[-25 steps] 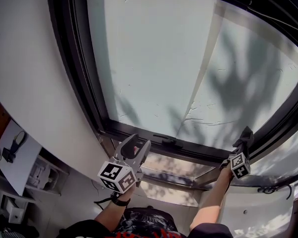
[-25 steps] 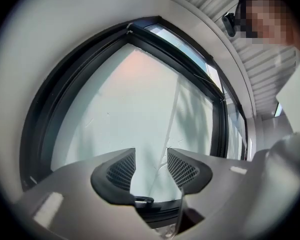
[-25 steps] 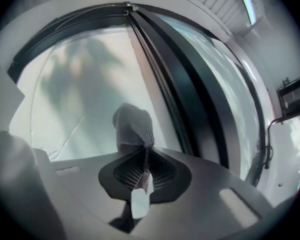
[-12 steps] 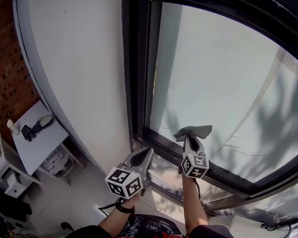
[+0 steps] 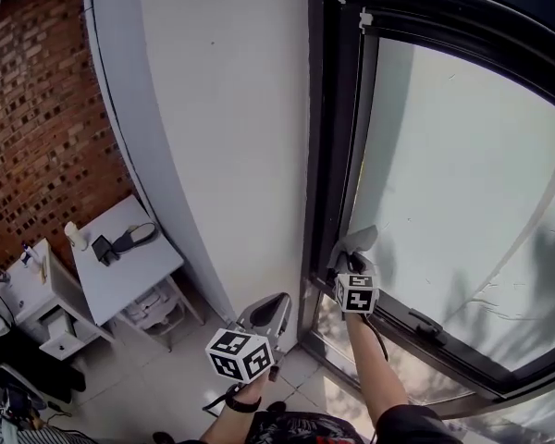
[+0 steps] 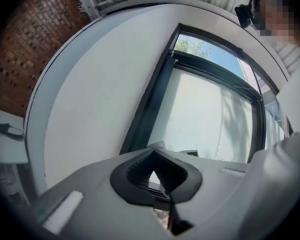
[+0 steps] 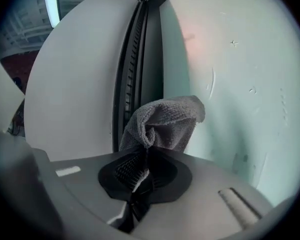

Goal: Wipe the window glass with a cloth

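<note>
We see a small grey microfibre cloth (image 5: 354,241) bunched into a crumpled, upright wad, its lower end pinched between the closed jaws of the right gripper (image 5: 352,266). Its free folds stand up past the jaw tips and lean towards the pane. We find it at the lower left corner of the pale, frosted window glass (image 5: 462,165), just beside the upright bar of the dark window frame (image 5: 326,155); whether it presses on the pane we cannot tell. The glass stands upright, marked with thin streaks and faint leafy shadows low at its right
</note>
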{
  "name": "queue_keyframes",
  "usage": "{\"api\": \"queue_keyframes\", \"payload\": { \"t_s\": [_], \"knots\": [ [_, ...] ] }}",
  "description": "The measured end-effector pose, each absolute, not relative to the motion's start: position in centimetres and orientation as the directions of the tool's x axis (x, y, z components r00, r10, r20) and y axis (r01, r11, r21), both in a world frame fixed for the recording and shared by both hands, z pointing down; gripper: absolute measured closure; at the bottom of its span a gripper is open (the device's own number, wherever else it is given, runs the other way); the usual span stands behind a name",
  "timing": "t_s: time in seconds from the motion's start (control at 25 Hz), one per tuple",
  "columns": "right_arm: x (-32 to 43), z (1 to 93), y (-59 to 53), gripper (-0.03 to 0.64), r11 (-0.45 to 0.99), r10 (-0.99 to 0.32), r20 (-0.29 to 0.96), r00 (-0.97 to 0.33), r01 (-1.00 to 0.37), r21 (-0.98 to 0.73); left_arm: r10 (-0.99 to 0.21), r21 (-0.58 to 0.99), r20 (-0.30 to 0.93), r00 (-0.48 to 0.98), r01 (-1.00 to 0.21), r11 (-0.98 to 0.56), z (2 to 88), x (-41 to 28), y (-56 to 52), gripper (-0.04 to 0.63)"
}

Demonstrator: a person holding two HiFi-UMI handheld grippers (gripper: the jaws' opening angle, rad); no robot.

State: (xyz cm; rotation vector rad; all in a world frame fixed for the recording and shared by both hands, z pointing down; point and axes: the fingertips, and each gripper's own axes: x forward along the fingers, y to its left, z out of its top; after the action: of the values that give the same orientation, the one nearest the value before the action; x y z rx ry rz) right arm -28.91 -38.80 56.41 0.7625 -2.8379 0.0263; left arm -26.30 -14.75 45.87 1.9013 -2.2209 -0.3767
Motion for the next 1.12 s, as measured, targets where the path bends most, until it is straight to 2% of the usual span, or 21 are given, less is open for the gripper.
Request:
{"api": "queue_keyframes", "payload": {
  "t_s": [0.28,0.4,0.64,0.88,1.12],
  "knots": [
    [-23.9,56.2,-42.1,0.598,0.794,-0.594,0.170,-0.786,-0.607,-0.031,-0.990,0.243,-0.061,-0.129,-0.964,0.111,45.2,-25.3,-15.8,0.595],
    [-19.2,55.4,-43.4,0.598,0.748,-0.653,0.128,-0.746,-0.662,-0.047,-0.993,0.239,-0.101,-0.060,-0.970,0.035,44.7,-23.7,-17.4,0.595],
    [-7.2,52.9,-45.3,0.598,0.647,-0.760,-0.010,-0.650,-0.755,-0.104,-0.993,0.226,-0.104,0.062,-0.970,-0.084,45.0,-19.1,-22.2,0.595],
    [7.0,53.9,-46.3,0.598,0.467,-0.881,0.015,-0.473,-0.874,-0.133,-0.955,0.263,-0.103,0.279,-0.918,-0.297,45.3,-11.3,-26.6,0.595],
    [18.7,55.4,-47.0,0.598,0.302,-0.948,0.046,-0.314,-0.936,-0.179,-0.918,0.273,-0.098,0.384,-0.877,-0.396,45.5,-5.3,-28.5,0.595]
  ]
}}
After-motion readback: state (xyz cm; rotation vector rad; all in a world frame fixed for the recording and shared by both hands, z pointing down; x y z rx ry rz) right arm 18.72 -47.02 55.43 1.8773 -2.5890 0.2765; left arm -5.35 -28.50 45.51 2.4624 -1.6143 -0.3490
